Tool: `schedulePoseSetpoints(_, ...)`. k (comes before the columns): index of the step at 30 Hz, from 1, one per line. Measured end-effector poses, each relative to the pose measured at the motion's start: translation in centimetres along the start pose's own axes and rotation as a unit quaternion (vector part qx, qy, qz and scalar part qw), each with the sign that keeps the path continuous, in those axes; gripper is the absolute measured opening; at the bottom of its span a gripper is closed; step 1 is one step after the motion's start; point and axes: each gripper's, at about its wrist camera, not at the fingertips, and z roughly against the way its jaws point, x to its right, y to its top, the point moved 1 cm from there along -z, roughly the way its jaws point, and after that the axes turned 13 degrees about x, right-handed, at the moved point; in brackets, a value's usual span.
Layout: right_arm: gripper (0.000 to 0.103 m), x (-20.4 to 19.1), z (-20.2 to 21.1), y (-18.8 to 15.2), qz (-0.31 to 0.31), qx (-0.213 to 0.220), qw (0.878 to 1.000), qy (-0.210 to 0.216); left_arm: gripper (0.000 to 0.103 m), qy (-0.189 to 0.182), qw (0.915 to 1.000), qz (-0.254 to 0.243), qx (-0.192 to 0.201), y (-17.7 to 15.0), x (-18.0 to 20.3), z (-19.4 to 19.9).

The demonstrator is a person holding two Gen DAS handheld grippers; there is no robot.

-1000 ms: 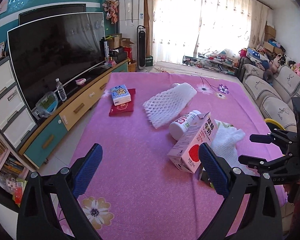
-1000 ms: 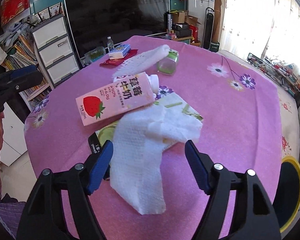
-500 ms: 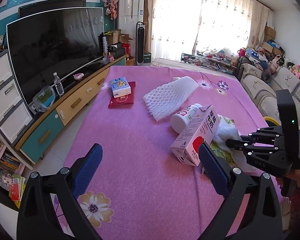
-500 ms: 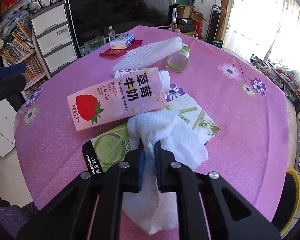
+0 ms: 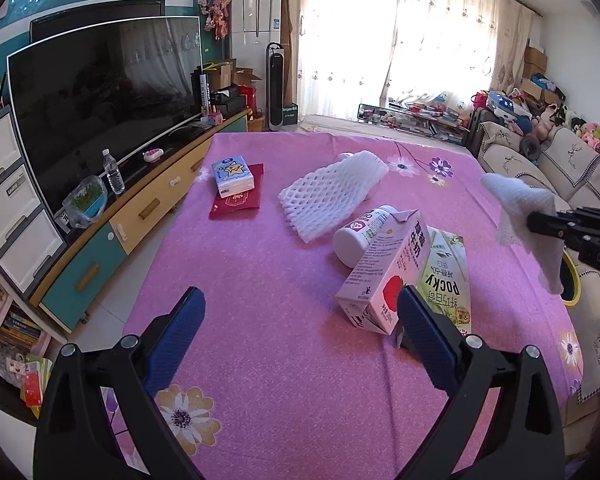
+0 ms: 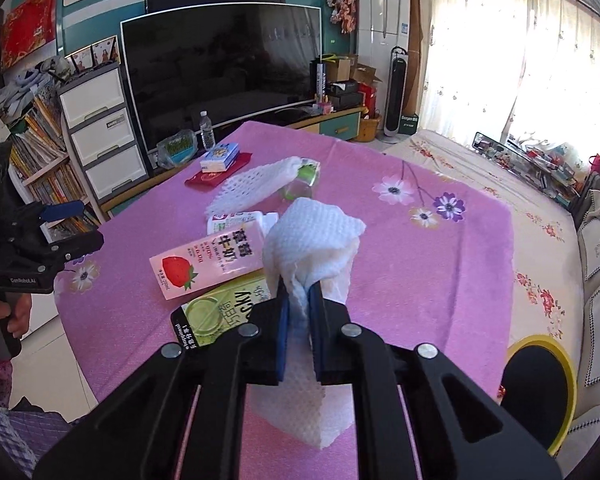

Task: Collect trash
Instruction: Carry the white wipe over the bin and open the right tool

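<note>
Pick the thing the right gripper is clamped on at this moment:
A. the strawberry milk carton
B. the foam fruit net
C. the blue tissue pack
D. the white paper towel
D: the right gripper has its blue pads pressed on the white paper towel, which hangs clear above the pink tablecloth, while the strawberry milk carton lies on the cloth.
</note>
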Motion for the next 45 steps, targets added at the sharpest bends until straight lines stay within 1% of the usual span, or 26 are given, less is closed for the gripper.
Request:
schedulePoseSetpoints(3, 0.010, 2.8, 1.8, -0.1, -0.014, 0.005, 0.999, -0.030, 0.095, 0.000, 1.0000, -0.002, -0.002, 0.0, 0.3, -0.2)
schedulePoseSetpoints(7, 0.011, 8.1, 3.7, -1.6, -0.040, -0.004, 0.995, -0.094, 0.095, -0.004, 1.0000, -0.003, -0.004, 0.0, 0.8, -0.4)
schedulePoseSetpoints(11, 0.012, 14.7, 4.8, -4.3, -0.081, -0.030, 0.983, -0.163, 0.095, -0.010, 0.9999, -0.010, -0.008, 0.2, 1.9, -0.9)
schedulePoseSetpoints(14, 0.013, 19.3, 4.7, -6.8, -0.114, -0.057, 0.971, -0.202, 0.095, -0.017, 0.9997, -0.015, -0.012, 0.4, 3.0, -1.3)
schedulePoseSetpoints(19, 0.013, 25.2, 3.3, -11.0, -0.156, -0.096, 0.955, -0.235, 0.095, -0.025, 0.9992, -0.026, -0.017, 0.6, 4.9, -2.0)
schedulePoseSetpoints(24, 0.015, 28.7, 1.8, -14.1, -0.181, -0.124, 0.942, -0.253, 0.095, -0.030, 0.9988, -0.034, -0.018, 1.1, 6.2, -2.4)
schedulePoseSetpoints(25, 0.024, 29.2, 1.5, -14.5, -0.186, -0.128, 0.940, -0.254, 0.095, -0.031, 0.9987, -0.034, -0.019, 1.1, 6.4, -2.5)
schedulePoseSetpoints(26, 0.042, 29.5, 1.4, -14.9, -0.192, -0.131, 0.938, -0.256, 0.095, -0.032, 0.9987, -0.035, -0.020, 1.1, 6.5, -2.6)
schedulePoseSetpoints(27, 0.049, 29.9, 1.3, -15.2, -0.196, -0.134, 0.936, -0.261, 0.095, -0.033, 0.9986, -0.037, -0.021, 1.2, 6.7, -2.6)
schedulePoseSetpoints(28, 0.053, 29.9, 1.5, -15.3, -0.195, -0.134, 0.933, -0.270, 0.095, -0.035, 0.9984, -0.038, -0.021, 1.2, 6.9, -2.7)
schedulePoseSetpoints(29, 0.053, 29.9, 1.7, -15.4, -0.196, -0.133, 0.932, -0.274, 0.095, -0.037, 0.9983, -0.040, -0.022, 1.2, 6.9, -2.8)
schedulePoseSetpoints(32, 0.055, 29.1, 2.5, -15.2, -0.205, -0.120, 0.934, -0.268, 0.095, -0.041, 0.9978, -0.045, -0.024, 1.1, 7.2, -3.1)
schedulePoseSetpoints(35, 0.059, 27.7, 3.3, -14.5, -0.194, -0.108, 0.940, -0.261, 0.095, -0.047, 0.9974, -0.048, -0.028, 0.9, 7.2, -3.6)
schedulePoseSetpoints(37, 0.059, 26.6, 3.6, -13.9, -0.185, -0.102, 0.943, -0.259, 0.095, -0.056, 0.9966, -0.050, -0.033, 0.8, 7.3, -4.3)
schedulePoseSetpoints(41, 0.060, 24.3, 3.9, -12.6, -0.168, -0.087, 0.952, -0.239, 0.095, -0.075, 0.9942, -0.062, -0.045, 0.8, 7.5, -6.6)
schedulePoseSetpoints(45, 0.061, 22.2, 3.3, -11.6, -0.150, -0.083, 0.960, -0.219, 0.095, -0.075, 0.9925, -0.067, -0.069, 0.7, 7.5, -9.5)
